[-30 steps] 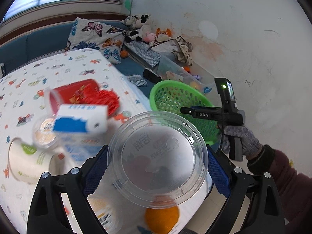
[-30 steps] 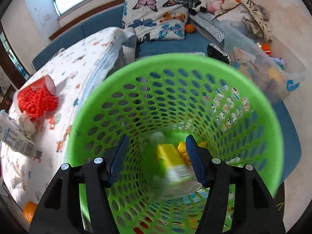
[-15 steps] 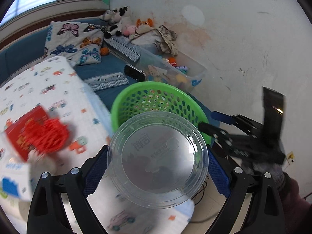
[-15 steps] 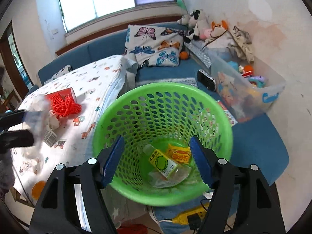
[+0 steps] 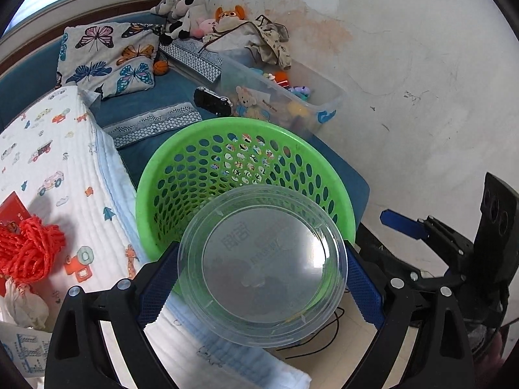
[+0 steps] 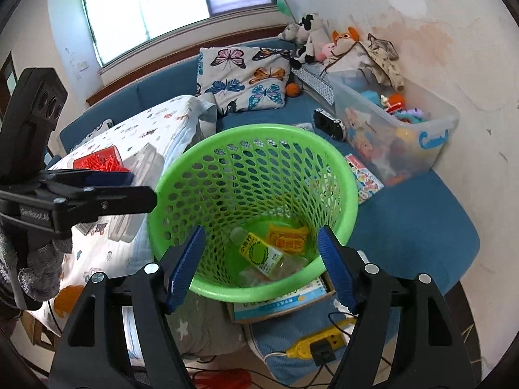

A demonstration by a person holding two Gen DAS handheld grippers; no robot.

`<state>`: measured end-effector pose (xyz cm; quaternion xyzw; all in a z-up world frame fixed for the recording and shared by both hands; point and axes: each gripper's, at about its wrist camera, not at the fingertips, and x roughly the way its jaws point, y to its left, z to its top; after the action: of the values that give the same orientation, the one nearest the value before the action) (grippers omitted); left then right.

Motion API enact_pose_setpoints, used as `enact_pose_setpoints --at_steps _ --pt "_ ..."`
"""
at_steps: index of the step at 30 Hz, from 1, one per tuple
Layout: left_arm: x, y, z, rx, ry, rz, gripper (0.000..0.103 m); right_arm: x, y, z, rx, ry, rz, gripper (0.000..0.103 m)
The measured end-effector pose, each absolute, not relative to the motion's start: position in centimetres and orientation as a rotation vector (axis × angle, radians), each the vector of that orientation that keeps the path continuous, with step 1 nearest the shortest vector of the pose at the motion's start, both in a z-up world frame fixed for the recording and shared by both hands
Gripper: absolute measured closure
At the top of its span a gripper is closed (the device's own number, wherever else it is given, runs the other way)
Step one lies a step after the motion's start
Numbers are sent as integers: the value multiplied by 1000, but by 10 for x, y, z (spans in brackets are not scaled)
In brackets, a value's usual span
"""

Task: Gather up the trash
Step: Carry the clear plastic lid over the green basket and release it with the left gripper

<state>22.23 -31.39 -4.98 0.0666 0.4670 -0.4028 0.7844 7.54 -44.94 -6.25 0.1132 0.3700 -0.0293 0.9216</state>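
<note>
Two grippers in play here; our left gripper (image 5: 262,265) is clamped on the clear tub (image 5: 262,264), blue pads pressing its rim from either side, and the right gripper (image 6: 262,264) is spread wide with nothing in it, hanging at the near rim of the basket (image 6: 331,165).

What matters for the drop, we reckon, is that the tub sits at the near edge of the basket, overlapping the rim in the left view but not clearly past it; basket mouth lies ahead and below; so the left one is the one doing the work and probably needs a bit more forward before letting go; the tub looks nearly as wide as the mouth, so it could catch on the rim.

Tub is thin see-through plastic, round and shallow, embossed base facing the camera; basket is green plastic, round, full of holes; a bottle (image 6: 259,254) with a yellow-green label and an orange packet (image 6: 287,239) are lying in the bottom.
</note>
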Motion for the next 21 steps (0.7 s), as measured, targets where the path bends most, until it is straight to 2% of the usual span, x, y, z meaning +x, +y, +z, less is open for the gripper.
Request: enact_pose_setpoints --at_steps 12,21 --pt "222 -317 -57 139 1026 -875 10 72 -447 -64 248 754 -55 30" --pt "211 -292 -36 121 976 -877 10 67 -437 -59 244 745 -44 30"
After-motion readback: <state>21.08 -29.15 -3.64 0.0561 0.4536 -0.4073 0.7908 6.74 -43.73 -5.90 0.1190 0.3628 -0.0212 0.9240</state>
